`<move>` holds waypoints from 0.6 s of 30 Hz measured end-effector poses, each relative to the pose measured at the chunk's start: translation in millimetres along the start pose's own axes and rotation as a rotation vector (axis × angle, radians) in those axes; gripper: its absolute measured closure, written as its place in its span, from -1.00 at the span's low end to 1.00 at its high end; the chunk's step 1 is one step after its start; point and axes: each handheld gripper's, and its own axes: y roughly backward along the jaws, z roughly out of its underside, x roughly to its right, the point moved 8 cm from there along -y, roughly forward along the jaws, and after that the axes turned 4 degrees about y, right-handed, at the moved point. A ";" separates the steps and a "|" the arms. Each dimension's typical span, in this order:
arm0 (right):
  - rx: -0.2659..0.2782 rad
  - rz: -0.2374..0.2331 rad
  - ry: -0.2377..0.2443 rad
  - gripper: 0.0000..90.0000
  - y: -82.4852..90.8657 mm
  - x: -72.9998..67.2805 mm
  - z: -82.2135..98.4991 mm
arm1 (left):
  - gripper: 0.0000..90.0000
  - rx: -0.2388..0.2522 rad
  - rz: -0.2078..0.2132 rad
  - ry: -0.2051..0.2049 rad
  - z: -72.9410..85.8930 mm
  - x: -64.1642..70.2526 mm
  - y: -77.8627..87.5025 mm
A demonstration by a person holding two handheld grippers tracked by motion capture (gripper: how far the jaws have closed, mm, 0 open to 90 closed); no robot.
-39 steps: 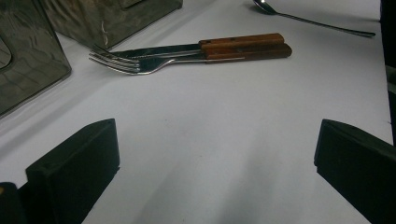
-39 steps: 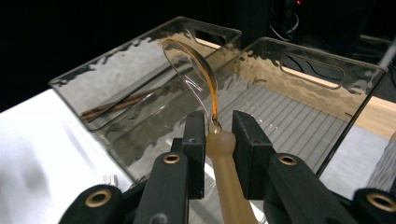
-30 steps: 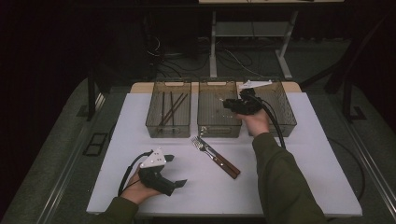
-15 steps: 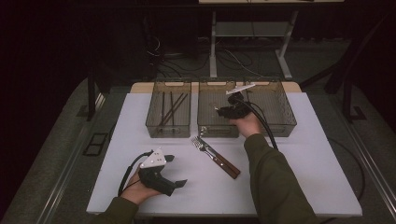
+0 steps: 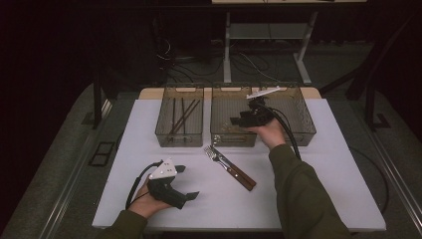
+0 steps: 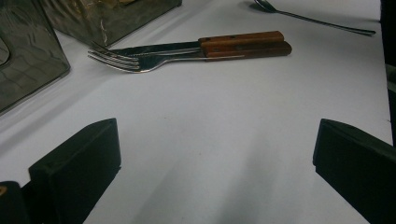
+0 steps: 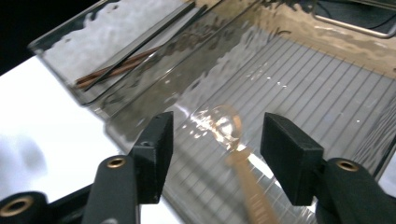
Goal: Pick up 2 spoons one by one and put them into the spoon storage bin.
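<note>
My right gripper (image 5: 237, 121) hangs over the middle clear bin (image 5: 224, 137). Its jaws have just been opening and now stand apart. Between them, in the right gripper view, a blurred light-coloured spoon (image 7: 229, 131) lies loose above the bin's ribbed floor (image 7: 317, 93), and neither pad touches it. At the table's front left my left gripper (image 5: 186, 181) rests in the person's hand, open with nothing in it. In the left gripper view, a fork (image 6: 135, 61) and a knife with wooden handles (image 6: 243, 44) lie side by side beyond the left gripper (image 6: 215, 168).
Three clear bins stand in a row at the back of the white table (image 5: 323, 164): the left bin (image 5: 180, 134) holds dark chopsticks (image 5: 183, 115), and the right bin (image 5: 301, 117) stands beside my right hand. A metal spoon (image 6: 317, 19) lies farther off on the table.
The right gripper shifted slightly left and down over the middle bin, and its jaws have spread. The left gripper has stayed put.
</note>
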 end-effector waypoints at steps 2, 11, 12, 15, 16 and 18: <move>0.008 -0.011 0.020 -0.07 6.8 -3.3 1.1 | -1.00 0.005 -0.001 0.001 -0.3 0.1 -0.2; 0.050 -0.043 0.067 -0.07 40.6 -18.6 15.5 | -1.00 -0.002 -0.002 0.001 0.4 1.7 -0.7; 0.048 -0.045 0.068 -0.06 43.8 -19.9 18.6 | -1.00 -0.002 -0.002 0.002 0.5 1.8 -0.7; 0.050 -0.046 0.081 -0.01 53.1 -22.3 29.1 | -1.00 -0.005 -0.004 -0.001 0.7 1.3 -0.4; 0.052 -0.047 0.082 0.02 55.8 -22.5 33.1 | -1.00 -0.004 -0.005 -0.001 0.7 1.1 -0.3; 0.053 -0.052 0.074 0.08 61.6 -23.1 41.4 | -1.00 -0.004 -0.006 0.002 0.8 0.9 -0.3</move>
